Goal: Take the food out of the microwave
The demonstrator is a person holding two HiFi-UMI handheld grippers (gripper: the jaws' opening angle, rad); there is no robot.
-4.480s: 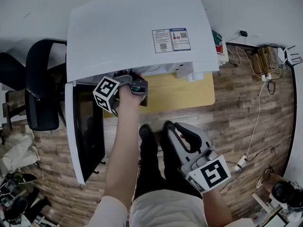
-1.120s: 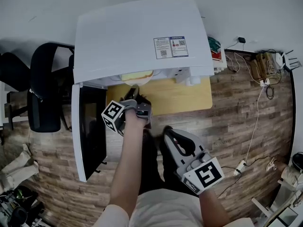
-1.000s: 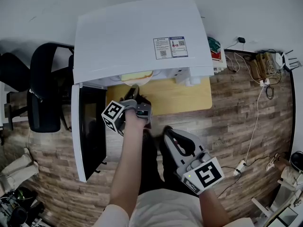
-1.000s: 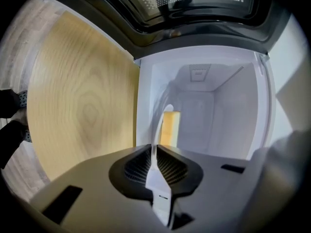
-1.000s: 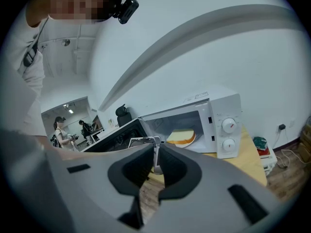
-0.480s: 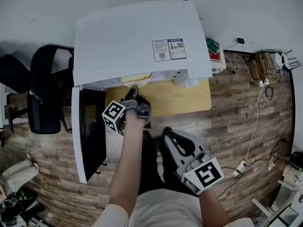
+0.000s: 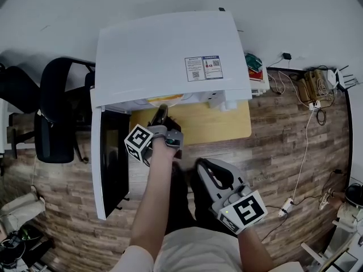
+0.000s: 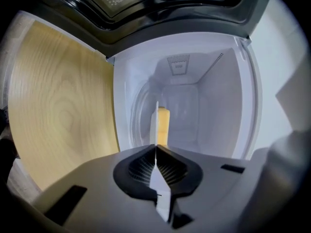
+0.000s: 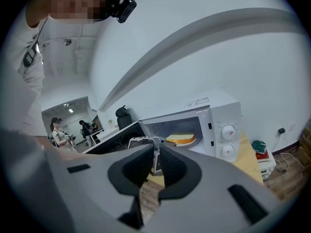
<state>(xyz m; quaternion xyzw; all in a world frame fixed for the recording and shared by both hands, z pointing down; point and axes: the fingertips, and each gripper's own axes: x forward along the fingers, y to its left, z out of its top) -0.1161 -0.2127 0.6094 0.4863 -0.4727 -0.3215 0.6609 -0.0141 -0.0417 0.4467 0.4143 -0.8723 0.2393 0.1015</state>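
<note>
Furniture on the far left first: a black office chair [image 7: 54, 118] is parked at 9 o'clock in the head view, on the wood-plank floor [image 7: 283, 146]. Next to it the microwave door [image 7: 110, 163] is swung wide open, its dark glass hanging out toward 7 o'clock from the white microwave [image 7: 164, 50]. The microwave is seen from above, with two stickers [image 7: 203, 68] stuck on its top, and it's sat on a pale wooden worktop [image 7: 221, 120].

Just right of the door, the left gripper [image 7: 161, 110] is pointed at 12 o'clock into the cavity mouth. In the left gripper view its jaws are clamped on the rim of a thin white plate [image 8: 154, 123], which is seen edge-on. Fwiw they've just been squeezed tighter with that rim between them. The food [image 8: 164, 126], a yellow cake-like slab, is carried on that plate at the front of the cavity. From above only a sliver of it is shown under the microwave's front edge, at 12 o'clock of the gripper tips.

Further right, at about 5 o'clock of the left gripper, the right gripper [image 7: 201, 164] is held well clear of the microwave. Its jaws are left a little apart, with nothing between them. At the far right, around 2 o'clock, a tangle of cables [image 7: 317, 84] is spread on the floor.
</note>
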